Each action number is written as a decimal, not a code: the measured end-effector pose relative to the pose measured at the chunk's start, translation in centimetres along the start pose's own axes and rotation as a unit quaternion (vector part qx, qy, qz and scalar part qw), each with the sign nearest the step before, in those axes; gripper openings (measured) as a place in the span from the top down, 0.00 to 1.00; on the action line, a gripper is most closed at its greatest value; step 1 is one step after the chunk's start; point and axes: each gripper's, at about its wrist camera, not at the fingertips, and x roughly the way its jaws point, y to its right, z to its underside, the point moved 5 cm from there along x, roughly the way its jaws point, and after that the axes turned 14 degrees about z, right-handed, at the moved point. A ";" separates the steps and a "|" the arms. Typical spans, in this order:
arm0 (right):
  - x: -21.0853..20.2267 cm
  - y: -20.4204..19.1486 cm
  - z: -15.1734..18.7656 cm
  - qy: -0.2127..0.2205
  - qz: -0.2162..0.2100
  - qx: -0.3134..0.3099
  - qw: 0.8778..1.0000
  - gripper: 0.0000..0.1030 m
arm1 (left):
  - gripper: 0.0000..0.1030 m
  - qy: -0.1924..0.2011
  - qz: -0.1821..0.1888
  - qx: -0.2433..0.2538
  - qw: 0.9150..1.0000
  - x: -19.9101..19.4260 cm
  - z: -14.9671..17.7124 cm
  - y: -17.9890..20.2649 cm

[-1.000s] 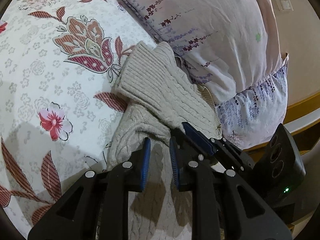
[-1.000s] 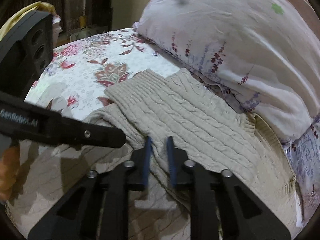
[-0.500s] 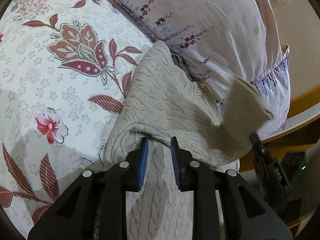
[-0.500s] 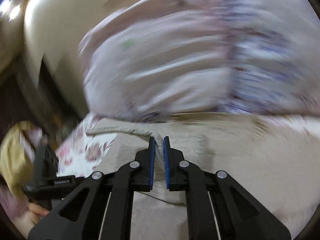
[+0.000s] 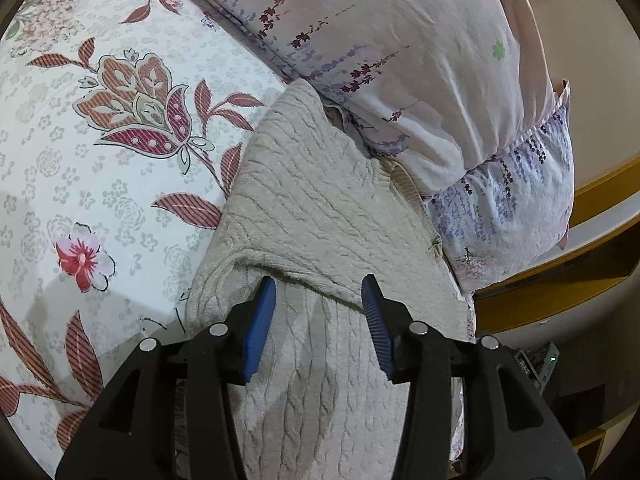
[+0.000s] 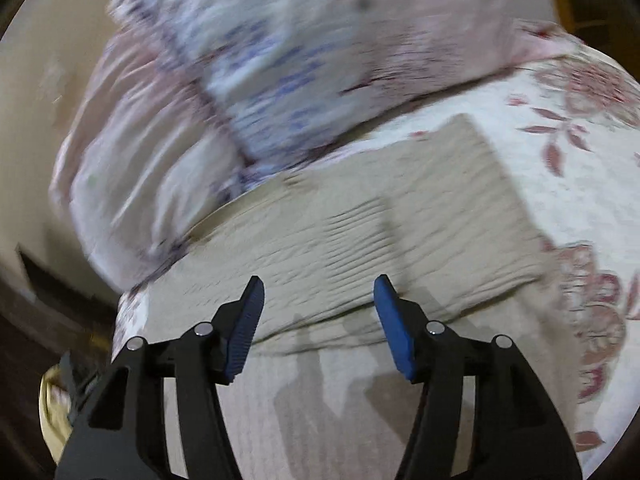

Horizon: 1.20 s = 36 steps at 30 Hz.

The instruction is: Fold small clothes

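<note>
Both grippers stood with their jaws spread wide and empty — the left gripper point(image 5: 318, 312) over the near edge of a folded layer, the right gripper point(image 6: 319, 312) just short of the same garment. The beige knitted sweater point(image 5: 320, 208) lay on the flowered bedsheet point(image 5: 80, 160), its far side against the pillow point(image 5: 400, 60). One fold appeared laid down. The next move probably called for picking a fresh edge — a clean pinch through the thick knit, kept clear of the sheet beneath.
</note>
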 end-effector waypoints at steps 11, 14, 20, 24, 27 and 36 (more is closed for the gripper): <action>3.4 1.2 0.2 -0.040 0.011 0.008 0.999 0.92 | 0.55 -0.004 -0.006 0.006 1.000 0.0 0.1 0.0; 1.7 0.4 -0.5 0.009 0.011 -0.012 1.000 0.93 | 0.53 -0.007 -0.006 0.007 1.000 0.0 0.1 0.1; -0.6 0.6 -0.7 0.069 0.054 -0.034 0.996 0.93 | 0.50 -0.014 -0.006 0.014 1.000 -0.3 0.5 0.6; 1.3 2.1 0.0 0.037 0.075 -0.021 0.996 0.93 | 0.50 -0.012 -0.004 0.011 1.000 -0.3 0.6 0.5; 2.9 2.6 1.0 0.014 0.095 -0.028 0.995 0.92 | 0.50 -0.009 0.000 0.003 1.000 -0.4 0.5 0.4; 0.7 3.6 1.7 0.021 0.054 -0.044 0.997 0.56 | 0.50 -0.028 -0.004 0.039 0.999 -2.1 1.8 1.3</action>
